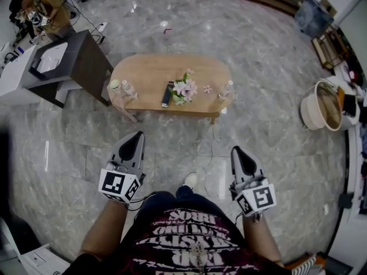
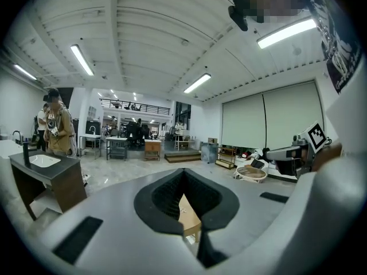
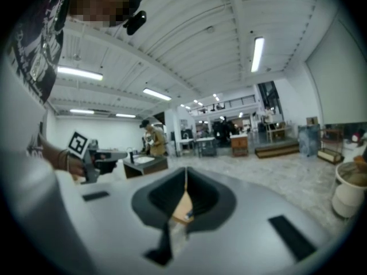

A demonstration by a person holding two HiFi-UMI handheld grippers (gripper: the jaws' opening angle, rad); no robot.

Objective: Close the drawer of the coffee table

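The oval wooden coffee table (image 1: 150,73) stands on the marble floor ahead of me, with flowers (image 1: 184,88), a dark remote (image 1: 167,93) and small bottles (image 1: 127,88) on top. A pale part (image 1: 121,104) juts out below its left front edge; I cannot tell whether it is the drawer. My left gripper (image 1: 139,135) and right gripper (image 1: 235,149) are both shut and empty, held side by side well short of the table and pointing at it. A sliver of the table (image 2: 186,213) shows past the left gripper's jaws, and the table (image 3: 182,208) also shows past the right's.
A dark sink cabinet (image 1: 74,59) stands left of the table. A round white basket (image 1: 321,105) and shelves sit at the right. A thin cable (image 1: 213,139) lies on the floor before the table. A person (image 1: 43,7) stands far back left.
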